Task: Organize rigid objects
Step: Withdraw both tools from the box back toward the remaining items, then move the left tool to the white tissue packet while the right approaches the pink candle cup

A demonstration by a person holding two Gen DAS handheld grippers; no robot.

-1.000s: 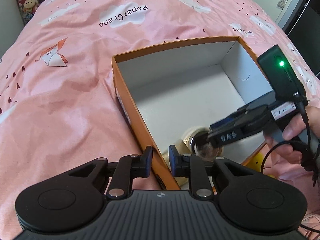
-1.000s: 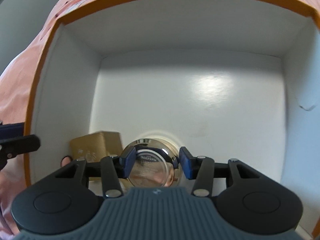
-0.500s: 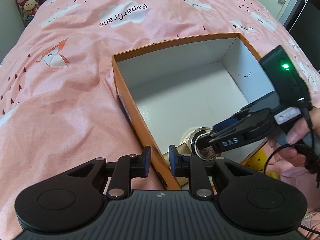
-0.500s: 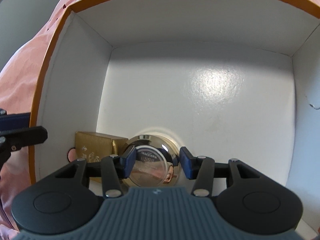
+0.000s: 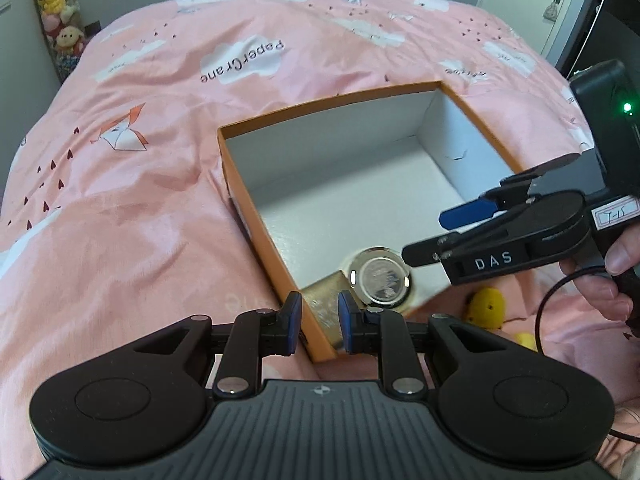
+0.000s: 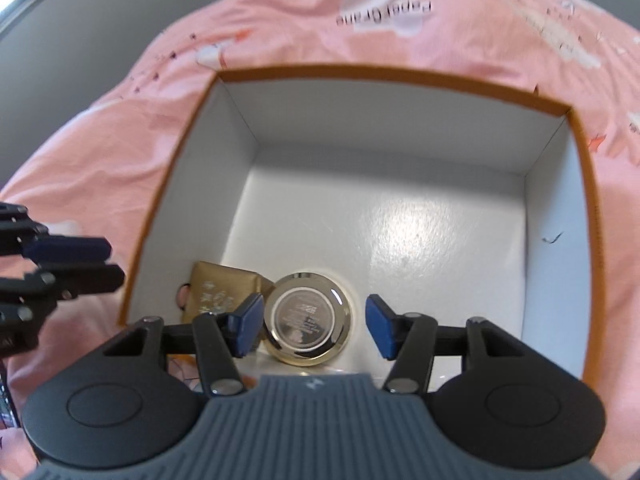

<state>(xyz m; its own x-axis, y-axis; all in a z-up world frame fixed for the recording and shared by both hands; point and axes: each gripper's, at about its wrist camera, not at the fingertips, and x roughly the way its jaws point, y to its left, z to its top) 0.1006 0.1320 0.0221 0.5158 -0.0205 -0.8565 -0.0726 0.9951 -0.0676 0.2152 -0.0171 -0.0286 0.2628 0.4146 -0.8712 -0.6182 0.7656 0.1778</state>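
An orange box (image 6: pixel 584 184) with a white inside is sitting on a bed under a pink quilt (image 5: pixel 132 208). A round gold-rimmed tin (image 6: pixel 309 317) is lying flat on the box floor, in the corner nearest the cameras, just beside a gold rectangular packet (image 6: pixel 218 294) that is leaning against the side wall. The right tool (image 6: pixel 316 330) is hovering above the tin with its jaws opening; the blue pads (image 6: pixel 380 330) are standing clear of the tin's rim, so the tin is released. The left tool (image 5: pixel 319 322) is hanging over the box's near corner, its jaws clenched narrowly with nothing gripped between them. A yellow toy (image 5: pixel 486 308) is lying on the quilt outside the box, under the right tool.
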